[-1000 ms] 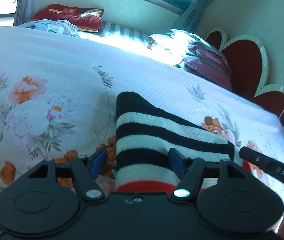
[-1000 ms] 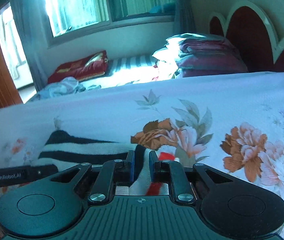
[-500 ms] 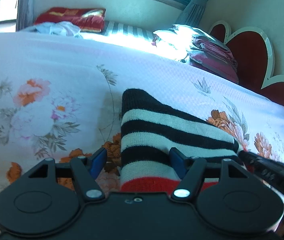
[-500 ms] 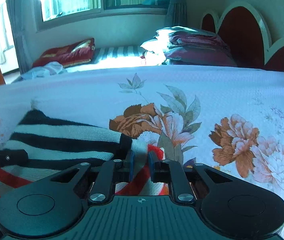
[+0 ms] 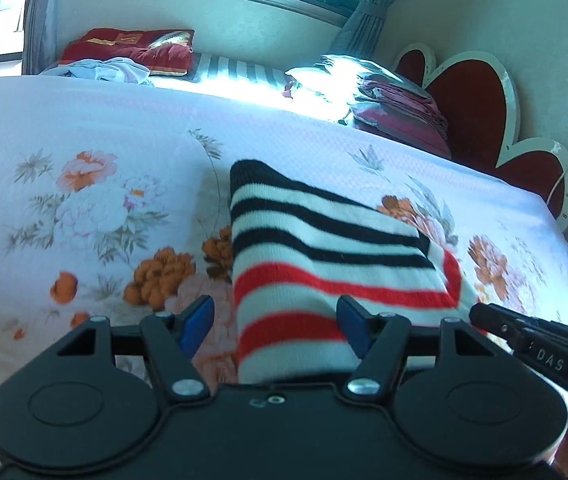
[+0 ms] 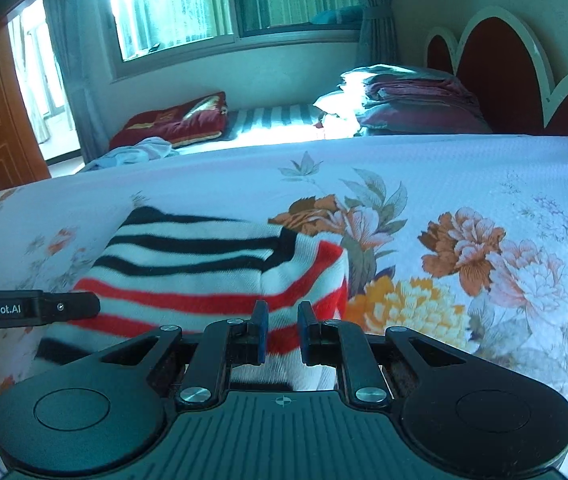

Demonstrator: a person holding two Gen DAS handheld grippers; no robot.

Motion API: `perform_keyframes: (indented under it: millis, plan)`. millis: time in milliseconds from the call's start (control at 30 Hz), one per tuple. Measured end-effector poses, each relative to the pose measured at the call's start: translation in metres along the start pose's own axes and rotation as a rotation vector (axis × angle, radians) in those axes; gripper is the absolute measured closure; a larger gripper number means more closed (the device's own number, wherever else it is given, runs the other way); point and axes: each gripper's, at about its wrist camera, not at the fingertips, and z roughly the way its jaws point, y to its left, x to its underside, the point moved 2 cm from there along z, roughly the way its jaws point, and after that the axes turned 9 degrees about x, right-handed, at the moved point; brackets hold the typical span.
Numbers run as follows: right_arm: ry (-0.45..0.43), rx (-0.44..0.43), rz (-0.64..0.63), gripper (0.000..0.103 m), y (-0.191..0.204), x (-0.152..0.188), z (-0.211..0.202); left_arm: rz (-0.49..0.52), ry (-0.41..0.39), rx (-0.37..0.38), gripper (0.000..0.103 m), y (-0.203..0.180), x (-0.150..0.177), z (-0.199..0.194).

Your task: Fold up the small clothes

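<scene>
A small knitted garment with black, white and red stripes [image 5: 324, 256] lies folded on the floral bedsheet [image 5: 95, 200]. My left gripper [image 5: 275, 320] is open, its blue pads on either side of the garment's near left part, just above it. My right gripper [image 6: 281, 334] stands with a narrow gap between its pads at the garment's near right edge [image 6: 219, 268]; I cannot see cloth pinched between them. Each gripper's finger shows at the edge of the other's view.
The bedsheet [image 6: 464, 200] stretches wide to the left and right. Folded maroon blankets [image 5: 396, 108] and pillows lie at the headboard [image 5: 480, 104]. A second bed with a red cushion [image 5: 135, 46] and loose clothes stands under the window.
Both grippers have drawn back toward me, so more of the garment's red stripes show. The right gripper's pads, shut on the cloth edge before, have parted slightly.
</scene>
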Motion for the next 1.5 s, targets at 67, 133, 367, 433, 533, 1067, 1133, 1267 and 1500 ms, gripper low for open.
perform_keyframes:
  millis: [67, 133, 367, 433, 533, 1067, 1133, 1267, 1500]
  plan:
    - [0.003, 0.03, -0.045, 0.088, 0.002, 0.009, 0.002, -0.013, 0.001, 0.006, 0.036, 0.001, 0.009, -0.002]
    - [0.033, 0.073, -0.07, 0.089, 0.0, 0.017, 0.013, -0.011, -0.003, 0.001, 0.035, 0.004, 0.016, 0.003]
    - [0.016, 0.074, 0.007, 0.088, -0.015, 0.015, -0.008, 0.014, -0.016, 0.004, 0.037, -0.001, 0.016, -0.012]
    - [0.005, 0.042, 0.013, 0.088, -0.013, 0.02, -0.024, 0.025, -0.017, 0.015, 0.037, -0.001, 0.022, -0.022]
    - [-0.016, 0.015, -0.007, 0.088, -0.008, 0.03, -0.047, 0.032, -0.023, 0.028, 0.037, -0.001, 0.032, -0.038]
    - [0.089, 0.166, 0.059, 0.089, -0.016, 0.089, -0.066, 0.015, 0.112, 0.12, 0.035, 0.001, 0.083, -0.036]
    - [0.117, 0.187, 0.028, 0.089, -0.011, 0.096, -0.059, 0.029, 0.112, 0.12, 0.035, 0.0, 0.086, -0.035]
    - [0.138, 0.198, 0.03, 0.088, -0.01, 0.091, -0.058, 0.045, 0.114, 0.124, 0.035, -0.001, 0.086, -0.036]
    - [0.117, 0.161, 0.046, 0.05, -0.017, 0.078, -0.079, -0.012, 0.151, 0.147, 0.037, -0.002, 0.075, -0.042]
